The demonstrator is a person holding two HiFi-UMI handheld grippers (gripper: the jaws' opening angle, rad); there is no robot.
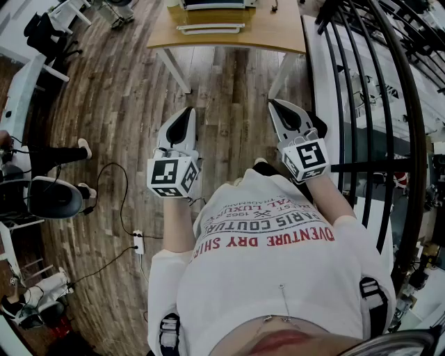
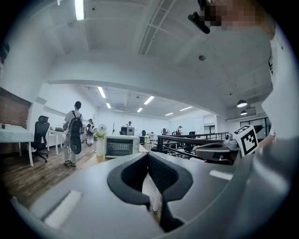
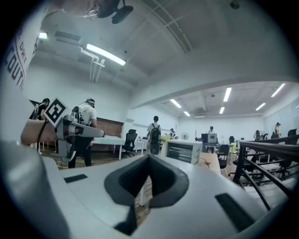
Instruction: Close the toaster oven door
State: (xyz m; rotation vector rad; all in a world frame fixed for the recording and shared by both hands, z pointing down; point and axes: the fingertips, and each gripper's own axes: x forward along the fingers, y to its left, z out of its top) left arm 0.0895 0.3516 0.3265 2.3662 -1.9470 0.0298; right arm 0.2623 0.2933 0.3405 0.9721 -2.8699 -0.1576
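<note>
The white toaster oven (image 1: pixel 212 4) stands on a wooden table (image 1: pixel 278 31) at the top edge of the head view. A flat panel (image 1: pixel 211 28) juts out in front of it and looks like its door folded down. Both grippers are held up in front of the person's chest, well short of the table. My left gripper (image 1: pixel 182 122) is shut with nothing in it, and so is my right gripper (image 1: pixel 284 115). In the left gripper view the toaster oven (image 2: pixel 120 146) sits small and far beyond the closed jaw tips. The right gripper view also shows the toaster oven (image 3: pixel 181 151) ahead at a distance.
A wood floor lies between the person and the table. A black metal railing (image 1: pixel 368 104) runs along the right. Office chairs (image 1: pixel 52 195) and a power strip with cables (image 1: pixel 139 242) are at the left. Several people stand far off in the room, one of them with a backpack (image 2: pixel 74 133).
</note>
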